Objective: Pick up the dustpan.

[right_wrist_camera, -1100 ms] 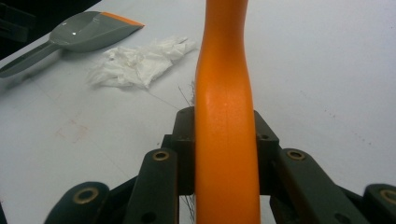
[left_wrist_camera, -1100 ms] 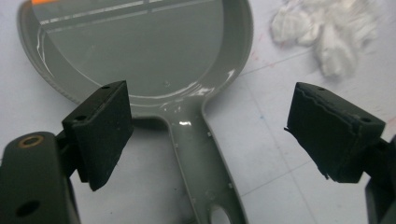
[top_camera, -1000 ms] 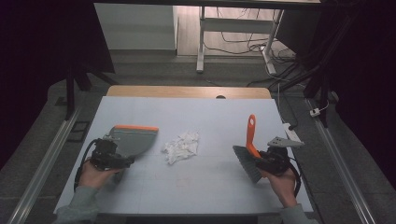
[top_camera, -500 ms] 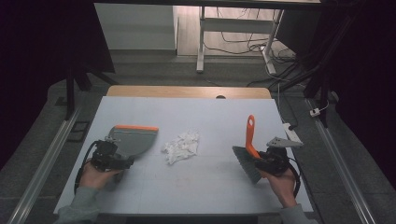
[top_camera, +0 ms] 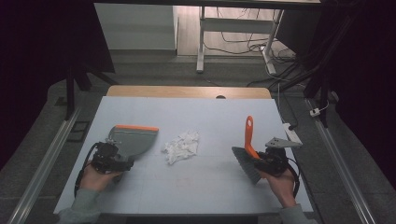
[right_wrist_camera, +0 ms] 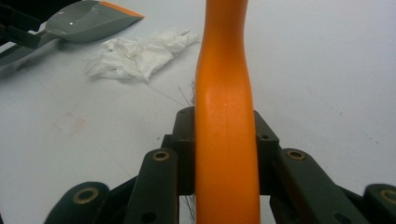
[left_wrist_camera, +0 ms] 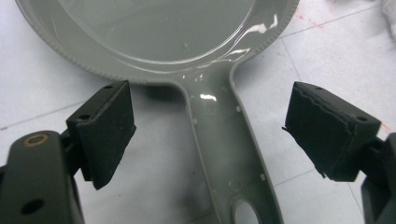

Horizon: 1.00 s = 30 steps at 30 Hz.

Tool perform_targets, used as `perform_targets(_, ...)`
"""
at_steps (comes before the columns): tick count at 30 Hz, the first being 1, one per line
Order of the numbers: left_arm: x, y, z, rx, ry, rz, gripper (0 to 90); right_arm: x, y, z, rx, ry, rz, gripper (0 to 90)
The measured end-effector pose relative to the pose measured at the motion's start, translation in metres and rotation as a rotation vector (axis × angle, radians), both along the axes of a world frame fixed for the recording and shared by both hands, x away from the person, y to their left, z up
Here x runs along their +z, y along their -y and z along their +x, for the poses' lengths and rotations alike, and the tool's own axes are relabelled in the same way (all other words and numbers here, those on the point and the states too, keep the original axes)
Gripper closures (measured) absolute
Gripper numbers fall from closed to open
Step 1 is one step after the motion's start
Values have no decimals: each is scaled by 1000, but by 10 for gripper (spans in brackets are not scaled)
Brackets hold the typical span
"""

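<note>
The right tongs (top_camera: 261, 161) are clamped on the orange handle of the brush (top_camera: 248, 151). The pads press it from both sides in the right gripper view, and the bristle head rests on the pale surface (top_camera: 205, 116) near the person's right hand.

The left tongs (top_camera: 122, 161) stand wide apart. In the left gripper view the grey handle of the dustpan (left_wrist_camera: 219, 126) lies between the two pads, with neither pad touching it. So the pan, with its orange lip facing away from the person, lies on the surface ungripped.

The crumpled white paper (top_camera: 182, 145) sits between the two tools. It lies just beside the dustpan's right side and well apart from the brush.

As I read it, the sweeping has barely begun. The brush is in hand, but the pan has yet to be grasped. The paper looks untouched in its heap. It has to be brushed across into the pan and then carried off.
</note>
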<state>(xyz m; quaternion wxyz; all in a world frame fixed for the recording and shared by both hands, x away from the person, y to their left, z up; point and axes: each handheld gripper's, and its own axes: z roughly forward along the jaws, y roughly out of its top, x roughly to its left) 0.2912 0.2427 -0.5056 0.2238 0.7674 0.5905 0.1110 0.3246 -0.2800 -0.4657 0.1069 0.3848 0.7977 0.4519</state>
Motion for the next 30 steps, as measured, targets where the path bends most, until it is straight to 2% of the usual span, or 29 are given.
perform_targets(7,-5,-3,-1,21,-20,-19,170,1,1,0,-3,1,0,701)
perform_targets(12,-12,-4,3,30,-39,-53,175,0,0,0,2,4,-5,701)
perform_targets(19,-17,-7,7,59,-26,-84,265,-1,1,0,-8,2,-5,701)
perform_targets(26,-20,-9,10,72,-31,-102,325,-1,0,0,-6,2,-6,701)
perform_targets(30,-21,-10,10,80,-28,-125,399,-1,0,1,-4,3,-8,701)
